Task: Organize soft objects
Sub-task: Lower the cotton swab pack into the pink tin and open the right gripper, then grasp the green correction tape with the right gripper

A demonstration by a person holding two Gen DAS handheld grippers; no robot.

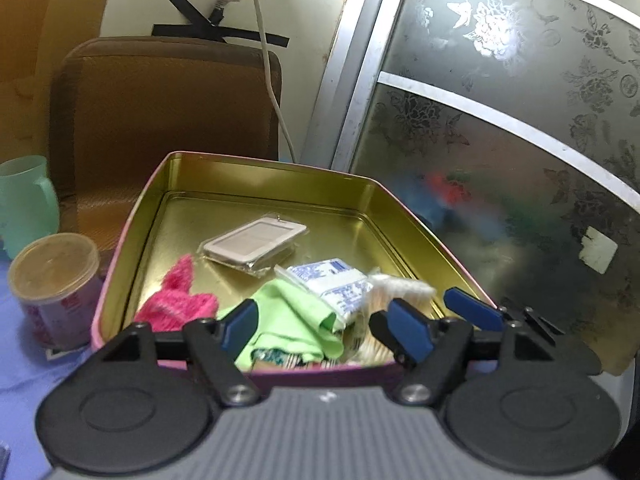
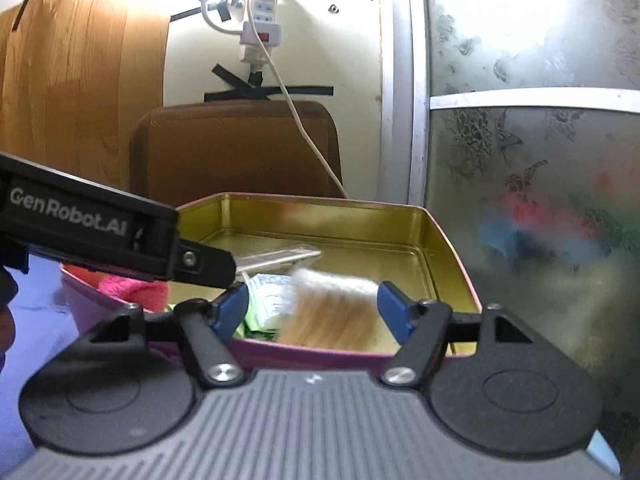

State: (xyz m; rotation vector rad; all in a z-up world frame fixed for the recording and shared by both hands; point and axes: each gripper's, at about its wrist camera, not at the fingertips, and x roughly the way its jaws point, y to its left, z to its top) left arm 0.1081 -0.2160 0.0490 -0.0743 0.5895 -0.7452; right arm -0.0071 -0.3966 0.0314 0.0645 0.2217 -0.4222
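The tin [image 1: 256, 184] is the landmark: a shallow box, gold inside and pink outside, holding the soft things. A pink knitted piece [image 1: 176, 300] lies in its near left corner. Just right of that is a green cloth [image 1: 292, 320], and a blue-and-white tissue packet [image 1: 332, 284] rests against the cloth's far edge. A bag of cotton swabs [image 2: 332, 308] sits at the tin's near right side, blurred in both views. A clear-wrapped flat card [image 1: 252, 244] lies near the tin's middle.

The left gripper [image 1: 324, 328] hovers over the tin's near rim with its fingers spread and nothing between them. The right gripper [image 2: 312, 308] is also spread; the swab bag appears between its fingers, but whether they touch it cannot be told.

Left of the tin, on the blue worktop [image 1: 24, 360], stand a lidded jar [image 1: 56, 284] and, farther back, a mint cup [image 1: 26, 200]. Behind the tin is a brown chair back [image 1: 168, 100].
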